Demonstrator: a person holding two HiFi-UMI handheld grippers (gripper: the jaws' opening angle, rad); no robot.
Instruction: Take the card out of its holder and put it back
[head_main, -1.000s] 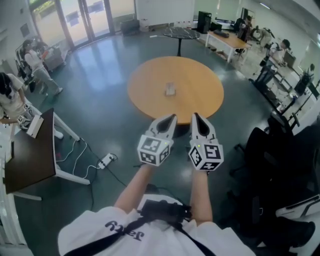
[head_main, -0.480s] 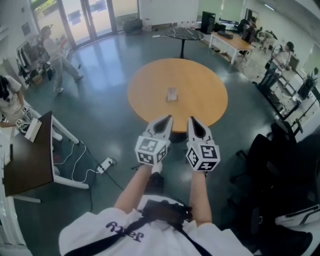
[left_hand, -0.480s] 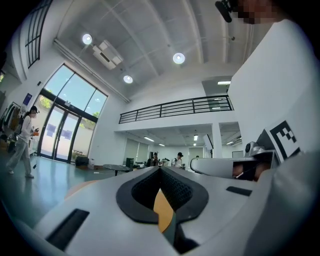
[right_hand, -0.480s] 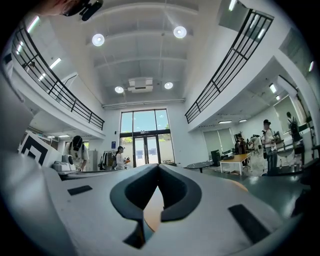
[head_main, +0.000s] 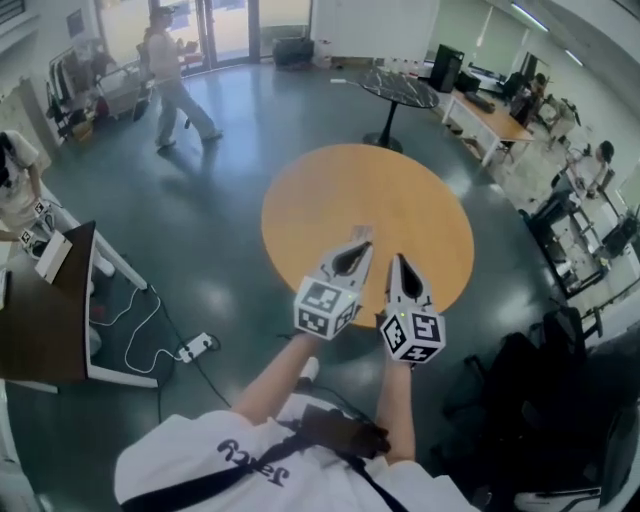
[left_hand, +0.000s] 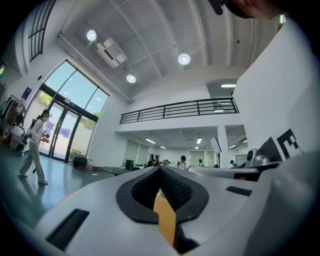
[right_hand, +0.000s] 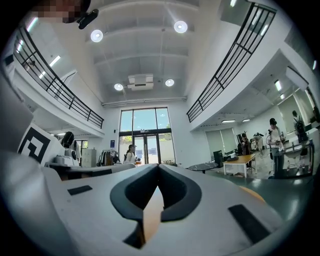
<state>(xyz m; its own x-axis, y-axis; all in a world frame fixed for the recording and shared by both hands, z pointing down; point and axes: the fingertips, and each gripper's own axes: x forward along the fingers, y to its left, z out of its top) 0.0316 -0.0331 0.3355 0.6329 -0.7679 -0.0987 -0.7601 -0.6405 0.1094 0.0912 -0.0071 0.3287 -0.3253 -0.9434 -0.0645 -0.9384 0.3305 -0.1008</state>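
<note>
A small pale card holder (head_main: 361, 232) stands on the round orange table (head_main: 300, 215); the tip of my left gripper hides most of it, and I cannot make out the card. My left gripper (head_main: 362, 247) hangs over the table's near part, shut and empty. The right gripper (head_main: 399, 262) is beside it, also shut with nothing in it. In the left gripper view the jaws (left_hand: 160, 170) meet in a closed seam, with a strip of orange table below. The right gripper view shows the same closed seam (right_hand: 159, 169). Both cameras point up at the hall.
A dark desk (head_main: 45, 320) stands at the left, with a power strip and cables (head_main: 195, 347) on the floor beside it. A black round table (head_main: 400, 90) and a long desk (head_main: 495, 115) are behind. A person (head_main: 175, 70) walks at the back. Dark chairs (head_main: 520, 400) crowd the right.
The view has moved closer to the orange table, and both shut grippers now reach over its near edge. The person at the back has walked to the right.
</note>
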